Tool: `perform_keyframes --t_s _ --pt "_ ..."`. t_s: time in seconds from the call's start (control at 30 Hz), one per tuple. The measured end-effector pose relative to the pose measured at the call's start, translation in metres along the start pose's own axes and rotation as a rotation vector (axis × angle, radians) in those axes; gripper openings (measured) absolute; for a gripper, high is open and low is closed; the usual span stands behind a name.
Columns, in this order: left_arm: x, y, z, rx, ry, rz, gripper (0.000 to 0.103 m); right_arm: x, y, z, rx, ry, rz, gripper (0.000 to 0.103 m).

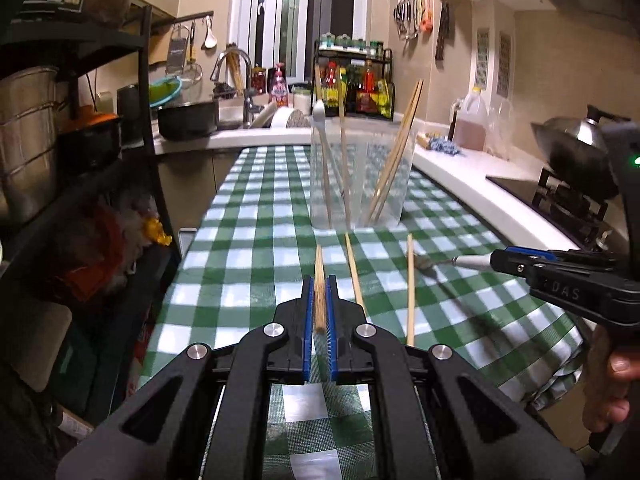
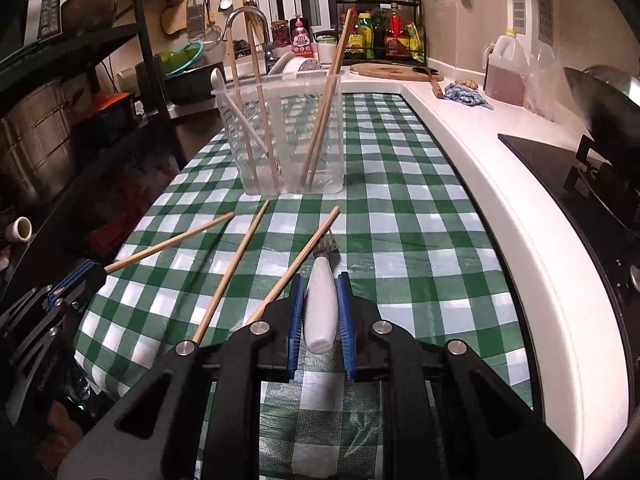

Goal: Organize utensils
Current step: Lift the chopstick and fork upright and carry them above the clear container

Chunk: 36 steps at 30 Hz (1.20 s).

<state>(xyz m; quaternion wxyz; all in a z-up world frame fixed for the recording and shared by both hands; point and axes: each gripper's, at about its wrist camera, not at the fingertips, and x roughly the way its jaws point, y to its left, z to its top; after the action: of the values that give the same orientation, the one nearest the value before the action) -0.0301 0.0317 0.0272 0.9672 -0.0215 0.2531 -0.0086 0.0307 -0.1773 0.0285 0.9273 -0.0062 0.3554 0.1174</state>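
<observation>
I have my left gripper (image 1: 319,300) clamped tight on one wooden chopstick (image 1: 319,280), held near its end so the long shaft points ahead toward the clear container (image 2: 280,136) at the far end of the checked tablecloth (image 2: 420,240). My right gripper (image 2: 318,308) is closed on the white handle of a fork (image 2: 320,308), its tines (partly blurred) sticking out in front. Both are gripped lengthwise, I judge, so they can drop upright into the container, which already holds several sticks and a white spoon (image 2: 236,104). Two loose chopsticks (image 2: 232,272) lie on the cloth between my grippers, near the container's front.
</observation>
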Motion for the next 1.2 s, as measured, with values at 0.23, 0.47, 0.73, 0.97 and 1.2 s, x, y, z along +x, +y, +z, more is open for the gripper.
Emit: perform_keyframes --t_s 0.23,0.47,0.73,0.97,1.2 --pt "-0.022 0.002 0.025 0.004 -0.066 -0.018 0.006 -0.020 -0.003 0.017 0.000 -0.043 -0.004 0.017" --pt "-0.032 0.009 0.056 0.011 -0.107 -0.030 0.006 -0.037 -0.004 0.042 -0.021 -0.080 0.004 0.016" --pt "-0.026 0.015 0.092 0.004 -0.026 -0.056 0.006 -0.041 -0.003 0.067 -0.033 -0.075 0.030 0.015" --pt "-0.018 0.018 0.110 -0.022 0.051 -0.065 0.006 -0.050 -0.001 0.089 -0.047 -0.084 0.055 0.015" --pt "-0.010 0.016 0.126 -0.007 0.080 -0.059 0.006 -0.059 0.001 0.112 -0.049 -0.111 0.062 0.015"
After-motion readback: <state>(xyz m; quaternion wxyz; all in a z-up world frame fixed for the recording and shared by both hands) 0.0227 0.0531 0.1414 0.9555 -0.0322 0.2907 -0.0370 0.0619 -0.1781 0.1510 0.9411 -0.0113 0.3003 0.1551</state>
